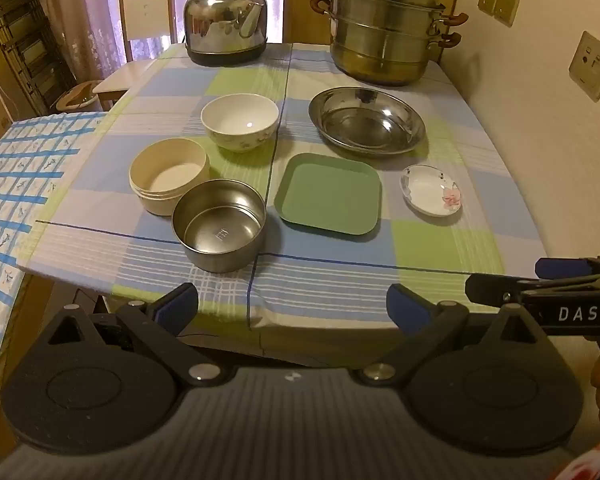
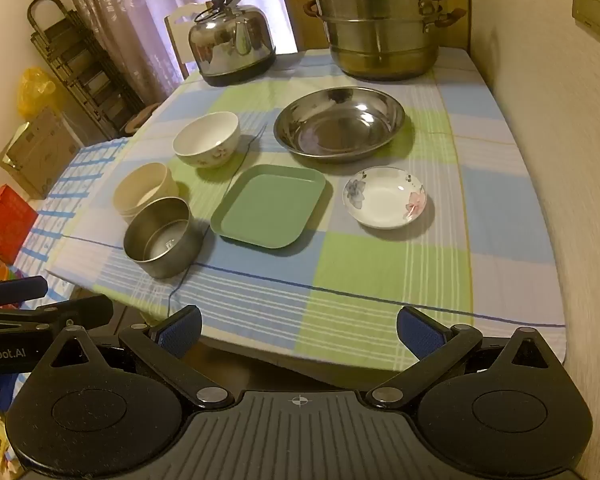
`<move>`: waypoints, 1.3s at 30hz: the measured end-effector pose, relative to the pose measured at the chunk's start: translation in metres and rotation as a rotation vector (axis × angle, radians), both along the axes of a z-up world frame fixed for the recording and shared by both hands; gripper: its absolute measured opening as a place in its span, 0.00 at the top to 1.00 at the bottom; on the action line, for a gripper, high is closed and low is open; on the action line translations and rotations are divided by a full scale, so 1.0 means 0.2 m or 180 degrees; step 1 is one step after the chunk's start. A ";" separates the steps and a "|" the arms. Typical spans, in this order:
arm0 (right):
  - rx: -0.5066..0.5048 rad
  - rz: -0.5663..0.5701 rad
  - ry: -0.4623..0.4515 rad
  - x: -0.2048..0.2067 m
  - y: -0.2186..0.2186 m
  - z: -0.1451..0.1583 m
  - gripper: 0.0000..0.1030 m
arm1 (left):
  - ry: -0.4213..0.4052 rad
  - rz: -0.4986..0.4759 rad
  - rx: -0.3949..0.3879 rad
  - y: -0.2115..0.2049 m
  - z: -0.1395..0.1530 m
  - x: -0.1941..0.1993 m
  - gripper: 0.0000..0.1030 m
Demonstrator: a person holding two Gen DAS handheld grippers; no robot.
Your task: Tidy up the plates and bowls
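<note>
I read this as the very start: nothing is stacked yet, and both grippers hang short of the surface's (image 2: 380, 276) near edge. The left gripper (image 1: 292, 310) and the right gripper (image 2: 299, 330) each have their fingers spread wide with nothing between them.

The bowls sit on the left: a steel bowl (image 1: 219, 226) nearest me, touching a cream bowl (image 1: 169, 176), with a white bowl (image 1: 240, 122) behind. The plates sit on the right: a green plate (image 2: 270, 206) (square, shallow), a small flowered dish (image 2: 385, 197) beside it, and a wide steel plate (image 2: 339, 124) farther back.

My guess for the next move is to reach forward and down to a rim, probably the steel bowl's on the left, with one finger inside the wall and one outside.
</note>
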State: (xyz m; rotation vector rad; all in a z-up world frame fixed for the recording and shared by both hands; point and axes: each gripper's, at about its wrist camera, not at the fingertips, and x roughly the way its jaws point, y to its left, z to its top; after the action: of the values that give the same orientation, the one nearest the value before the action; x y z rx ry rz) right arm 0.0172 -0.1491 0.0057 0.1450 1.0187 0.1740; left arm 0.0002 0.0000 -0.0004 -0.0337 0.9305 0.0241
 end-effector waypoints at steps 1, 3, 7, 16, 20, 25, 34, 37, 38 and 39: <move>0.0007 0.0001 0.0005 0.00 0.00 0.00 0.00 | 0.0005 0.0006 -0.0003 0.00 0.00 0.00 0.03; 0.0014 0.0001 0.0004 0.00 0.00 0.00 0.00 | 0.0017 0.0018 -0.0005 0.00 0.00 0.00 0.03; 0.0024 0.0000 0.0007 0.00 0.00 0.00 0.00 | 0.0031 0.0017 -0.0047 0.00 -0.02 0.00 0.03; 0.0022 0.0003 0.0004 -0.01 0.00 0.00 0.00 | 0.0032 0.0017 -0.0071 0.01 -0.02 -0.01 0.03; 0.0016 0.0003 0.0003 -0.01 0.01 0.00 0.00 | 0.0033 0.0017 -0.0073 0.01 -0.02 -0.01 0.03; 0.0011 0.0005 -0.0002 -0.01 0.02 0.00 0.00 | 0.0028 0.0019 -0.0077 0.02 -0.01 -0.01 0.03; 0.0010 0.0005 -0.0010 -0.01 0.01 -0.01 0.00 | 0.0020 0.0017 -0.0084 0.02 0.00 -0.01 0.03; 0.0011 0.0004 -0.0017 -0.02 0.03 0.00 0.00 | -0.0003 0.0026 -0.0086 0.03 0.01 -0.02 0.03; 0.0012 0.0004 -0.0022 -0.01 0.04 0.00 0.00 | -0.0008 0.0029 -0.0086 0.03 0.01 -0.03 0.03; 0.0012 0.0004 -0.0025 -0.02 0.03 0.01 0.00 | -0.0012 0.0033 -0.0086 0.03 0.02 -0.03 0.03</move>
State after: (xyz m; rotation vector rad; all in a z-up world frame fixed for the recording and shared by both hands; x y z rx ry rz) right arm 0.0128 -0.1431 0.0072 0.1470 1.0109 0.1776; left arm -0.0055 0.0068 0.0030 -0.0634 0.9268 0.0210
